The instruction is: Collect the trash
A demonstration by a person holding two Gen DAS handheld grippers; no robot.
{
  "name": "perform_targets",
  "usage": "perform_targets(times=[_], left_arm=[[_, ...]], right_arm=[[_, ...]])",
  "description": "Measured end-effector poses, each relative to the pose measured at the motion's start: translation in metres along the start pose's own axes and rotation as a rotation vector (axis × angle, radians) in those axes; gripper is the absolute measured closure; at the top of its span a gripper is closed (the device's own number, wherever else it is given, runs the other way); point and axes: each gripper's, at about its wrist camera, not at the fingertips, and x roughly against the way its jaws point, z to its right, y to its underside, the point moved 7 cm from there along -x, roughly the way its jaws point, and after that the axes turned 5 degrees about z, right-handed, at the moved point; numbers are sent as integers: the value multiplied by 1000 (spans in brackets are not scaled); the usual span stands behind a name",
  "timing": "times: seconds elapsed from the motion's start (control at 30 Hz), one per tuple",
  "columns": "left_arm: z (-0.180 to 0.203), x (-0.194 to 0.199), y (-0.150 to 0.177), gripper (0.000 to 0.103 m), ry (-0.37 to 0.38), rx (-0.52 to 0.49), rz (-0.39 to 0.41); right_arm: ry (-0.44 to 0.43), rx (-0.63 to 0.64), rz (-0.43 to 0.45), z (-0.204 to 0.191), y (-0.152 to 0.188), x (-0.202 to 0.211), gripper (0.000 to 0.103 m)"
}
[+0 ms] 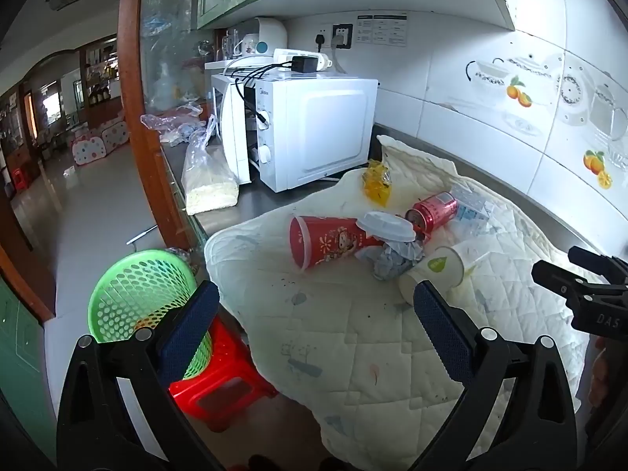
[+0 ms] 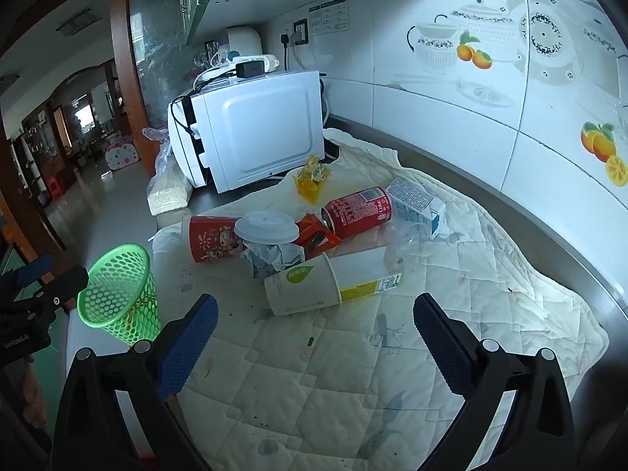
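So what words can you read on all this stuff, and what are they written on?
"Coke" on the red drink can lying on the quilted cloth.
"DAS" on the black right gripper body, seen from the left wrist view.
"GenRobot.AI" on the black left gripper body, seen from the right wrist view; small, so not certain.
Too small or blurred: white paper cup with green leaf logo, blue-and-white carton, yellow packet, wall notice, white microwave.

White microwave (image 1: pixel 310 133) at the far end of the counter (image 1: pixel 243 204), its side panel facing the quilted cloth (image 2: pixel 353 353) spread over the near part. A power strip (image 1: pixel 302 59) and black charger (image 1: pixel 302 64) sit on top. A clear bag of pale grains (image 1: pixel 208 184) leans at the counter's front edge by the microwave door. Fruit-and-teapot tiles (image 2: pixel 471 47) along the back wall. Red stool (image 1: pixel 223 384) on the floor below.
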Motion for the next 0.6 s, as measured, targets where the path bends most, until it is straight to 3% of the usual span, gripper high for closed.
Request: perform_targets(times=[0.6], left_arm=[[5, 0, 1, 5, -4, -14, -20]], right_arm=[[-3, -2, 4, 0, -1, 0, 6]])
